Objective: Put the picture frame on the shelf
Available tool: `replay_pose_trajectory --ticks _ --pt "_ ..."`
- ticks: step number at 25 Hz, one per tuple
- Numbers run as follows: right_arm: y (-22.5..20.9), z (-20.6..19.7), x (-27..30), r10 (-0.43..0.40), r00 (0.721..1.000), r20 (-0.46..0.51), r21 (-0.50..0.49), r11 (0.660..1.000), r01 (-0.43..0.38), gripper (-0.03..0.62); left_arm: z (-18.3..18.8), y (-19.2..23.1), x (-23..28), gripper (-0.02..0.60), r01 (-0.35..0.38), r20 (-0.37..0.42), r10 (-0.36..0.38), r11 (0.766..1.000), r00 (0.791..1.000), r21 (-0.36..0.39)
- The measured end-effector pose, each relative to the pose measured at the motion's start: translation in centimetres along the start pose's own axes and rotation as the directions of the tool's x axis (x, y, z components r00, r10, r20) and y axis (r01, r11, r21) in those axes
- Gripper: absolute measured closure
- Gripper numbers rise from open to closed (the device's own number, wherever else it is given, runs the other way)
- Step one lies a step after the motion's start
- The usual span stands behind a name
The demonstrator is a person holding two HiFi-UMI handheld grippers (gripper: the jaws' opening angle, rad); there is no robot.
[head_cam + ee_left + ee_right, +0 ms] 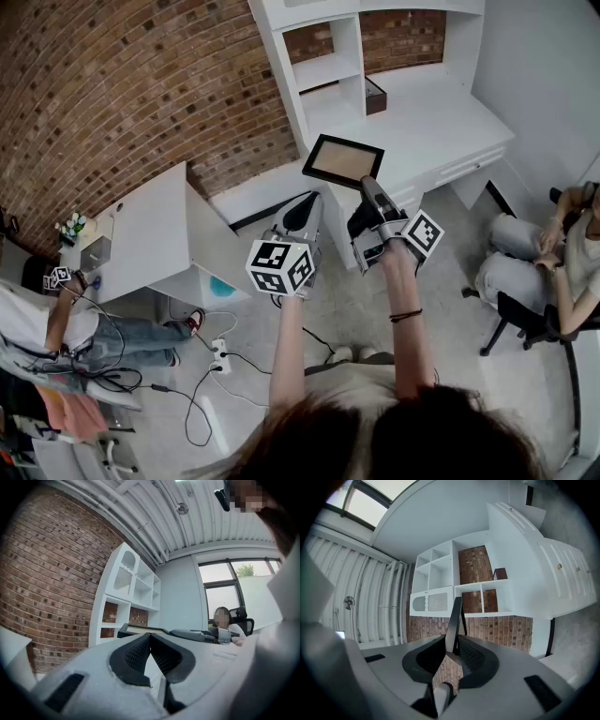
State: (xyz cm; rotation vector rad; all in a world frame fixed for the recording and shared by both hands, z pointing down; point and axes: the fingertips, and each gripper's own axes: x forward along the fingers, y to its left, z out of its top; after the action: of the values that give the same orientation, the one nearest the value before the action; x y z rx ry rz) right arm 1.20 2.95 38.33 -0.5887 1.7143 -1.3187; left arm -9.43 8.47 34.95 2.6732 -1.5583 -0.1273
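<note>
You had the right gripper (367, 183) clamped on the picture frame (343, 160), its two jaws pressed onto the frame's lower edge; in the right gripper view the black frame (454, 616) rose edge-on from between the dark pads (469, 652). The frame was off every surface, held in the air in front of the white shelf unit (412, 112) and tilted so that its tan face showed to the head view. It was not yet on any shelf. Your left gripper (307, 202) sat just beside the right one, lower and to its left, with its jaws brought together and nothing between them; the left gripper view showed its ribbed pads (136, 651) meeting at the tips, with the frame (140, 629) seen edge-on beyond them. A small dark brown box (375, 95) stood on the unit's desk surface, against the upright of the open cubbies. A brick wall (141, 84) ran behind the unit, and a white table (150, 234) stood to your left.
</note>
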Motion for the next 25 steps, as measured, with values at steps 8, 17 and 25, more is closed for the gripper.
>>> replay_pose_trajectory --ticks 8,17,25 --pt "0.0 0.4 -0.7 0.000 1.000 -0.026 -0.002 1.000 -0.001 0.520 -0.5 -0.8 0.2 0.571 -0.011 -0.008 0.011 1.000 1.000 -0.002" --pt "0.0 1.5 -2.0 -0.008 0.999 -0.038 0.015 1.000 0.009 0.520 -1.0 -2.6 0.9 0.571 -0.011 -0.012 0.011 1.000 1.000 -0.002" --pt "-0.3 2.0 -2.8 -0.022 0.998 -0.055 0.022 0.999 0.024 0.520 -1.6 -4.3 1.1 0.571 -0.024 -0.012 0.024 1.000 1.000 -0.018"
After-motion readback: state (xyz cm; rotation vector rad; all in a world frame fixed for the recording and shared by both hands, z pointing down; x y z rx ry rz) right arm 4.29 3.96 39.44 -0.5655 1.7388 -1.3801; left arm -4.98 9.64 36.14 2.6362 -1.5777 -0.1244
